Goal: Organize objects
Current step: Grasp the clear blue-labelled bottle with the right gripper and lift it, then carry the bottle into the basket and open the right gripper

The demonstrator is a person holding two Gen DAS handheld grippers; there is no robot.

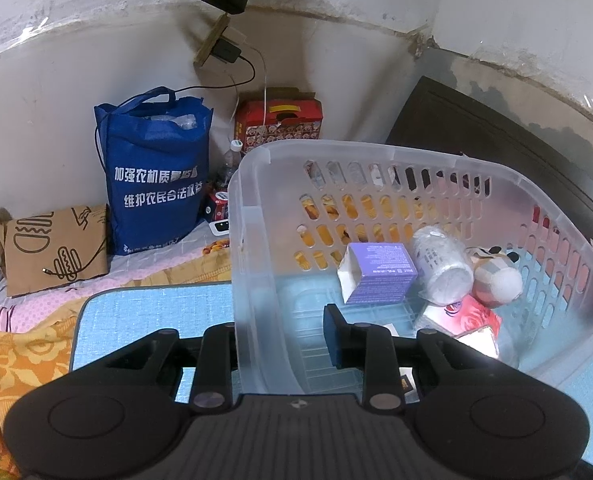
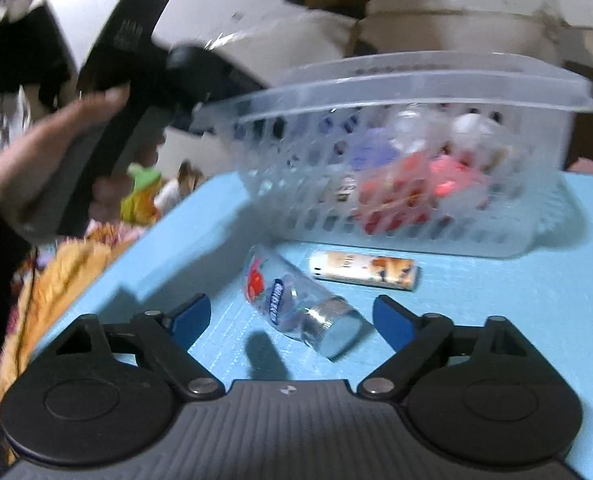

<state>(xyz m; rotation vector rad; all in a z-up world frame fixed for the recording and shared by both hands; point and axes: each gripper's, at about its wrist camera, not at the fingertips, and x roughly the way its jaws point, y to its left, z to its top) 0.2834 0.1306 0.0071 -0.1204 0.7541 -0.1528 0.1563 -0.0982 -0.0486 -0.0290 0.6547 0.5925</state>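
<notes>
A clear plastic basket (image 1: 416, 160) stands tilted on a light blue mat (image 1: 144, 312). My left gripper (image 1: 284, 336) is shut on the basket's near wall, one finger inside, one outside. In the basket lie a purple box (image 1: 380, 272), a white roll (image 1: 442, 264), a plush toy (image 1: 496, 276) and a red tissue pack (image 1: 472, 320). In the right wrist view the basket (image 2: 416, 80) is lifted at its left side by the left gripper (image 2: 200, 80). My right gripper (image 2: 292, 316) is open, around a small clear bottle (image 2: 296, 304) lying on the mat (image 2: 496, 304). A lighter (image 2: 364, 270) lies beyond it.
A blue tote bag (image 1: 156, 176), a brown paper bag (image 1: 56, 248), a red carton (image 1: 278, 120) and a water bottle (image 1: 230, 160) stand against the wall. A dark headboard (image 1: 496, 140) is behind the basket. Floral bedding (image 1: 16, 360) surrounds the mat.
</notes>
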